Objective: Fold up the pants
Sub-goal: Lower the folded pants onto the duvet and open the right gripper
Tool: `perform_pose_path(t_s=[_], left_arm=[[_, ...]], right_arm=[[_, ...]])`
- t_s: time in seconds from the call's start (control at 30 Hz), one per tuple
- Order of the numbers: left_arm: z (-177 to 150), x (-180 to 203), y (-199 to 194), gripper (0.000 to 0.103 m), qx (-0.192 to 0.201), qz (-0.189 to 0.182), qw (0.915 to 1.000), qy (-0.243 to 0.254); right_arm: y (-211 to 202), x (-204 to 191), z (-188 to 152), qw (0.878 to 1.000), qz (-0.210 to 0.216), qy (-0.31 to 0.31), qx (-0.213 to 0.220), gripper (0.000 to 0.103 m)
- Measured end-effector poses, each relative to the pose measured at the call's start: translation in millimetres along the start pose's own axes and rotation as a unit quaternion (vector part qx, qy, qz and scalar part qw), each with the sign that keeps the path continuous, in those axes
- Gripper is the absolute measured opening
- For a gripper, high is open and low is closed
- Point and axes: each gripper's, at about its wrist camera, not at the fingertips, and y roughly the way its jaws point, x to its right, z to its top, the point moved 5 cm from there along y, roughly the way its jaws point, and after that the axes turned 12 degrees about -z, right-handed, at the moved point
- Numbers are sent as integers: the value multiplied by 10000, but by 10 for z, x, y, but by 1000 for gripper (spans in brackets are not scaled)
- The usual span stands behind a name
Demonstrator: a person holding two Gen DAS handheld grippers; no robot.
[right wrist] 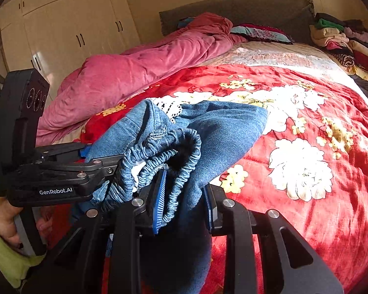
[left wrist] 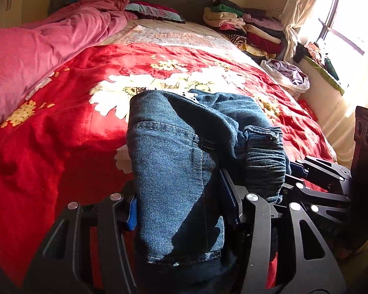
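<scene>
**Jeans bunched in both grips, above the bed**

I am holding the jeans (left wrist: pixel 179 161) up over the blanket (left wrist: pixel 61 127), not yet laid flat. My left gripper (left wrist: pixel 181 210) is clamping a thick fold of denim near a hem; my right gripper (right wrist: pixel 184 196) is closing on the elastic waistband (right wrist: pixel 174 147) and the cloth beside it.

My worry is the bundle. I am pinching several layers at once, so when I am spreading them a hidden layer could be dragging along and the legs could be landing twisted. The waistband is stretchy and only partly between my right pads (right wrist: pixel 159 193), so it may be slipping free under a pull.

Both grippers are sitting close together, nearly touching, pointing forward and slightly down toward the bed.
</scene>
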Motion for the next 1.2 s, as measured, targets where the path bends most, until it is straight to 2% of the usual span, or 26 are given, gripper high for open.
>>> perform_pose_path(t_s=[0.07,0.23,0.33,0.37,0.5,0.57,0.67,0.73,0.83,0.9,1.17,1.2], left_arm=[[-53,-60,68,46,-72,11,10000,-45],[-210,-203,215,63,-280,94,9994,-163],[-290,-289,318,67,-365,60,9990,-260],[-304,-306,331,68,-364,39,9989,-280],[-308,-312,317,69,-341,21,9990,-280],[-299,-302,284,71,-324,54,9991,-273],[-289,-288,181,82,-234,73,9993,-285],[-297,-285,100,85,-180,104,9993,-297],[-305,-266,-51,92,-60,72,9993,-351],[-296,-237,-169,93,59,91,9993,-350],[-253,-87,-674,93,512,329,9979,-230],[-258,-70,-744,93,559,381,9975,-208]], right_arm=[[78,23,-40,9999,-7,93,-119,25],[263,167,-189,9981,-202,353,-473,29],[354,269,-284,9952,-449,489,-725,42],[378,308,-307,9941,-500,573,-776,50],[402,391,-354,9921,-557,741,-842,56],[360,371,-342,9926,-585,725,-780,56],[210,356,-310,9935,-633,751,-573,57],[89,342,-284,9941,-650,752,-426,67],[-95,305,-260,9949,-714,675,-225,70],[-222,271,-243,9953,-747,604,-77,75],[-819,73,-165,9938,-840,330,644,76],[-890,43,-163,9932,-856,293,735,87]])
